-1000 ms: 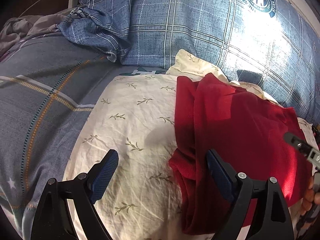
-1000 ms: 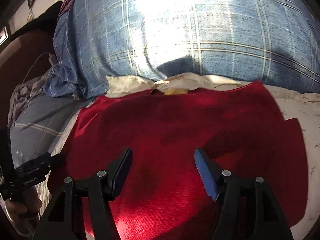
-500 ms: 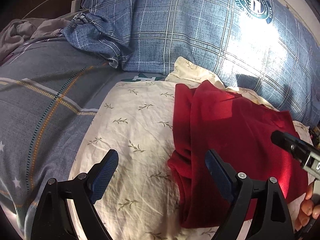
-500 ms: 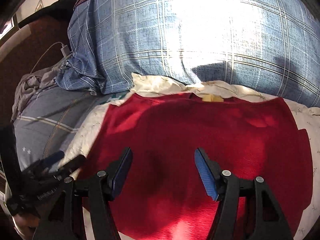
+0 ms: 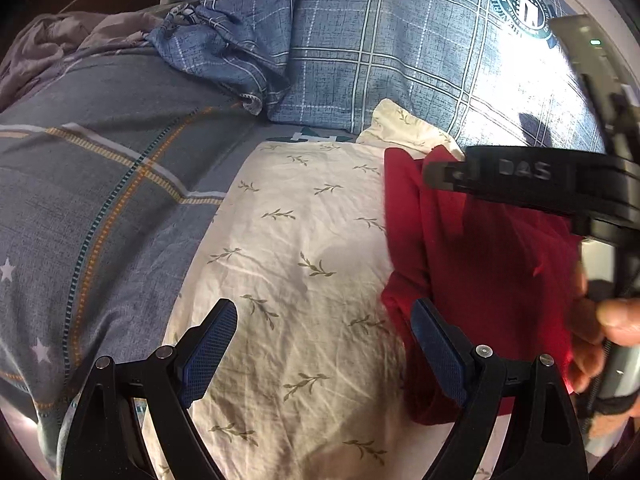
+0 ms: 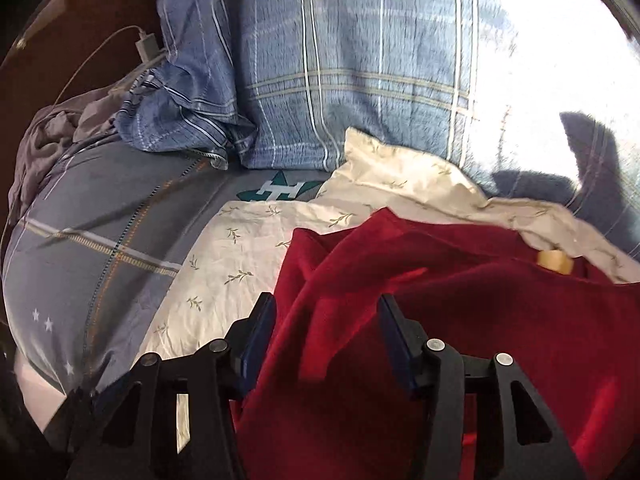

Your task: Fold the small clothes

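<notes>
In the left wrist view, the left gripper [image 5: 324, 344] stood wide open and empty over the cream sheet [image 5: 304, 240] — the red garment [image 5: 480, 264] lay just to its right. In the right wrist view, the right gripper [image 6: 326, 328] had just been closing, part open, fabric between unpressed pads — it was nearer.
</notes>
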{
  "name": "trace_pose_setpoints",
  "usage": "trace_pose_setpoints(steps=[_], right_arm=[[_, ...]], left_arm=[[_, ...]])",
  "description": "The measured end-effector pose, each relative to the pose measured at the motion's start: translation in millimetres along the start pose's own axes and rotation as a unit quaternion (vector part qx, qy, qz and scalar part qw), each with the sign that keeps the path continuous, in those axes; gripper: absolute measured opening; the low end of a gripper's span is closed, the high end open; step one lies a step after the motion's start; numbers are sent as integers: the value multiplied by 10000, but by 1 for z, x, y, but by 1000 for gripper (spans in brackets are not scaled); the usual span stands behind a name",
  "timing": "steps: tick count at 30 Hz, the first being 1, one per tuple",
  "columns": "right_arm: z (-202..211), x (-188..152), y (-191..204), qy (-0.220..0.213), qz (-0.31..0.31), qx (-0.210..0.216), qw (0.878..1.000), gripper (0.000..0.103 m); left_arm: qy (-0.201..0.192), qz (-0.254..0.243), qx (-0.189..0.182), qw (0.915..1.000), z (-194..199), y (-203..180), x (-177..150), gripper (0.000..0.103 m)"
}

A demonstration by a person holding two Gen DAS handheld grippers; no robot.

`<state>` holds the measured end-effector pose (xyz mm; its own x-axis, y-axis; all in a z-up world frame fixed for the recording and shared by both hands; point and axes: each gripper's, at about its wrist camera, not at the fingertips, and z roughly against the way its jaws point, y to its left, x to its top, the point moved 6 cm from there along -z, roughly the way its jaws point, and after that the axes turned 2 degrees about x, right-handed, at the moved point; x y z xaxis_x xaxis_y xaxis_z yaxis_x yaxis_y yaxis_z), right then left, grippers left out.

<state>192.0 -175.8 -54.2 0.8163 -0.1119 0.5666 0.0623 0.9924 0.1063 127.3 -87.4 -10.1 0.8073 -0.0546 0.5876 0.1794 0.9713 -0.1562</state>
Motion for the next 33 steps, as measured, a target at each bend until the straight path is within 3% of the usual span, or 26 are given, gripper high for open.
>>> trace_pose_setpoints(steps=[2, 3, 5, 7, 11, 15, 17, 18, 19, 21, 23, 29, 30, 33], right_arm=[[-14, -2, 1, 157, 39, 43, 9999, 53], [-19, -3, 2, 158, 155, -41, 9997, 47], [-23, -3, 4, 127, 431, -281, 9986, 23], [-20, -2, 6, 118, 407, -109, 9990, 6], [-2, 3, 17, -169, 436, 295, 9985, 6], [-30, -4, 10, 215, 473, 161, 9985, 6], [-21, -2, 10, 130, 496, 298, 9982, 15], [-13, 0, 10, 59, 440, 425, 9981, 29], [-8, 2, 10, 64, 399, 508, 9979, 57], [0, 6, 9, 2, 379, 390, 9985, 74], [0, 9, 11, -35, 552, 135, 9984, 74], [-46, 6, 18, 525, 961, -516, 9926, 76], [-50, 5, 19, 449, 1078, -636, 9911, 72], [-42, 7, 11, 181, 972, -589, 9934, 30]], left_arm=[[24, -19, 11, 10000, -2, 1, 0, 89], [29, -12, -3, 10000, -2, 1, 0, 89], [29, 22, -55, 10000, -2, 2, 1, 89], [13, 60, -70, 10000, -1, 3, 2, 89], [-3, 106, -141, 9998, 0, 3, 3, 89], [12, 108, -144, 9998, -3, 1, 3, 89], [72, 113, -106, 9999, -7, 1, 1, 89], [81, 100, -85, 9999, -8, 1, 1, 89], [76, 88, -75, 9999, -8, 1, 1, 89], [60, 97, -64, 9999, -8, 0, 2, 89], [54, 113, -92, 9999, -7, -2, 2, 89], [51, -3, -160, 9999, -7, -6, 0, 89], [54, -10, -191, 9998, -7, -6, -1, 89], [37, 25, -344, 9994, -5, -6, 0, 89]])
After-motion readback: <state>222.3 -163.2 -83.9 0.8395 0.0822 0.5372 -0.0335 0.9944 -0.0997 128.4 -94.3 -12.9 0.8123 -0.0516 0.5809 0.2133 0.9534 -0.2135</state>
